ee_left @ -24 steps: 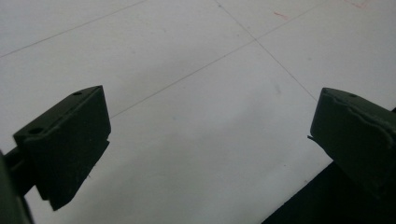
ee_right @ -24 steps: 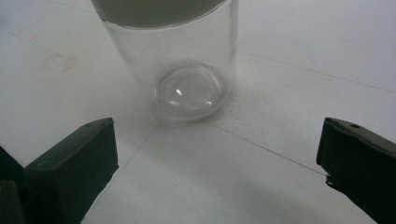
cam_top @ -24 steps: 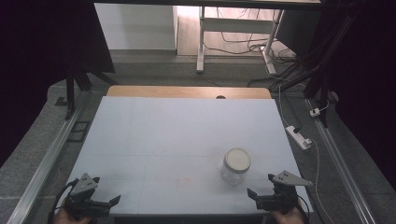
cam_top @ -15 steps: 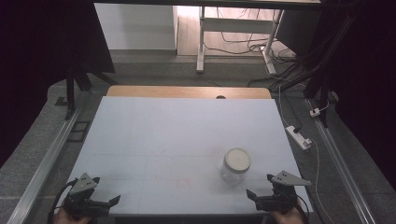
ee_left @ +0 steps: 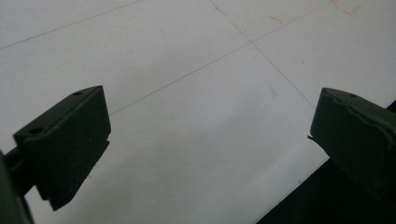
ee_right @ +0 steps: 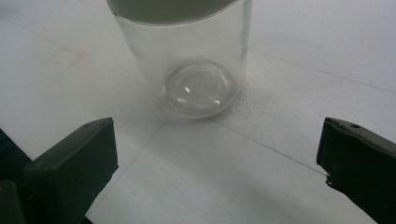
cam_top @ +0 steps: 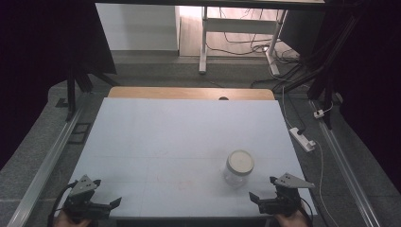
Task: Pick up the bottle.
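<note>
Matte white table (cam_top: 156, 142), clear cylindrical jar (cam_top: 238, 168)

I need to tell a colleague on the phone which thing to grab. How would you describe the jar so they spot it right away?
Start at the white table and look to its near right part, just ahead of the open right tool. There stands the jar: clear glass, upright, closed with a pale round lid. It is the one loose item standing on the tabletop, and nothing touches it.

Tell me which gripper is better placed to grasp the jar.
Right. The right gripper, jaws open, faces the jar close ahead; the left gripper sits at the table's far corner.
</note>
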`<state>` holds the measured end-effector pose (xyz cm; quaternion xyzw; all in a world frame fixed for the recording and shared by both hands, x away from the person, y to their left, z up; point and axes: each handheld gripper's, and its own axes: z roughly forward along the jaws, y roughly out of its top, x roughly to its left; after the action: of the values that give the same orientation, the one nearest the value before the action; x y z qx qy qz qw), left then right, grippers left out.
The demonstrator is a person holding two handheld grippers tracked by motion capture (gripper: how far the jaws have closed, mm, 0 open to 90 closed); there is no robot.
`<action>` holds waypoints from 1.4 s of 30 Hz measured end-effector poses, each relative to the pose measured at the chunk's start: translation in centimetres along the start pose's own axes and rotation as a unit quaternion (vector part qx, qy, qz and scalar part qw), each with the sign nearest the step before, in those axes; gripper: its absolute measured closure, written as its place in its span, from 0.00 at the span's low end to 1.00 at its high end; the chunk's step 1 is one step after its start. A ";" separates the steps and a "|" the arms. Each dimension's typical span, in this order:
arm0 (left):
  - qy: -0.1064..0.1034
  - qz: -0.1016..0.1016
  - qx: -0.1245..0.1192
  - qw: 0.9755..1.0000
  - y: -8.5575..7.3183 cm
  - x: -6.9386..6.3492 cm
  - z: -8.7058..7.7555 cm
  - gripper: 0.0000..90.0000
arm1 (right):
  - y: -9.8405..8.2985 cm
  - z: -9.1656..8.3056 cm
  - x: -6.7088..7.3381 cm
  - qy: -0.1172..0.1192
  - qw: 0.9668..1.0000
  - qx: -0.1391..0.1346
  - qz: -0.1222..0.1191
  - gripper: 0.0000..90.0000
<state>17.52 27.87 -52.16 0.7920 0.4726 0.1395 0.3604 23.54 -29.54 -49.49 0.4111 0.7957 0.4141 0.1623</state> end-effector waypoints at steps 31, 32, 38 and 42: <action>-0.003 -0.008 0.002 1.000 0.0 0.2 0.0 0.00 | 1.2 0.6 1.0 0.014 0.999 -0.014 -0.041 0.00; -0.003 -0.009 0.002 1.000 0.0 0.2 0.1 0.00 | 1.3 0.7 1.0 0.015 0.999 -0.013 -0.041 0.00; -0.003 -0.010 0.003 1.000 0.0 0.2 0.1 0.00 | 1.4 1.3 0.8 0.021 0.999 -0.008 -0.037 0.00; -0.004 -0.011 0.003 1.000 0.0 0.3 0.1 0.00 | 1.8 2.0 0.7 0.037 0.999 -0.003 -0.025 0.00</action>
<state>17.71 28.04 -52.22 0.7882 0.4804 0.1315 0.3615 25.23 -27.38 -49.25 0.3751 0.8099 0.4272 0.1442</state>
